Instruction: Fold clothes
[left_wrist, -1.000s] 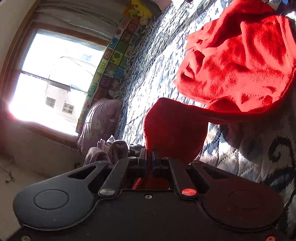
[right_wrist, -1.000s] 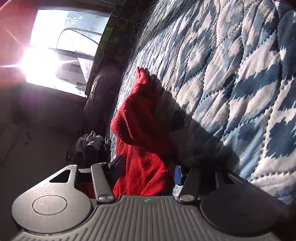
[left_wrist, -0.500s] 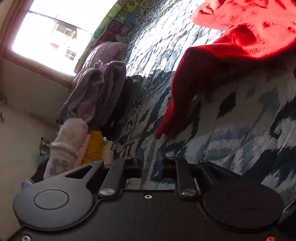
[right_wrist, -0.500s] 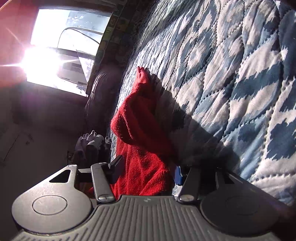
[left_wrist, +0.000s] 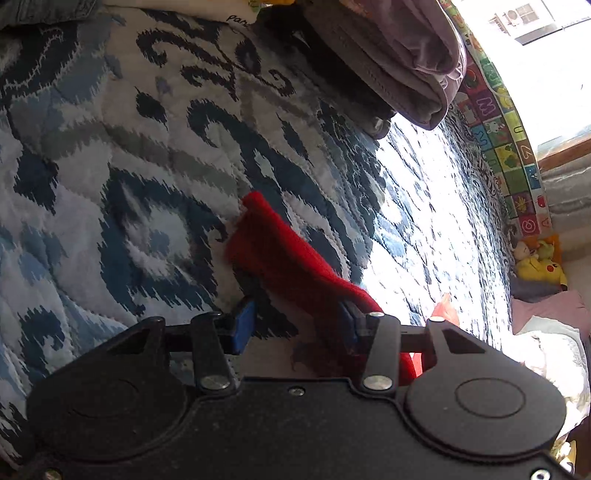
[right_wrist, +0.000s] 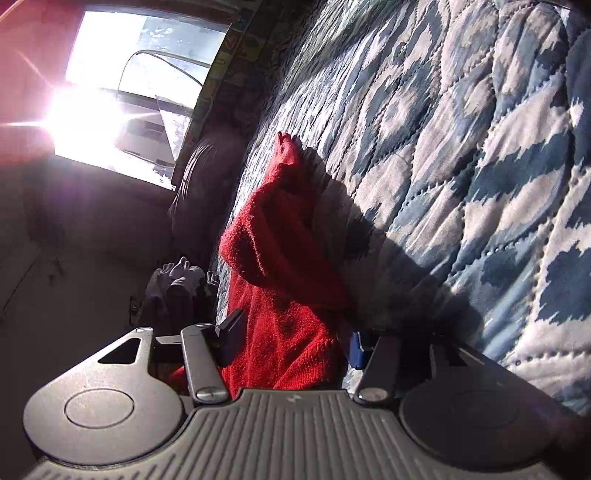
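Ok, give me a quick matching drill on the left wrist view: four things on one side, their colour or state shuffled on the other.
Things:
1. knit garment
2. plush toy
3. folded clothes pile
4. left claw

Descriptions:
A. yellow, past the end of the alphabet mat
B. grey-mauve, stacked at the quilt's edge
C. red, lying on the quilt
D. open, fingers wide apart

Pairs: 1-C, 2-A, 3-B, 4-D
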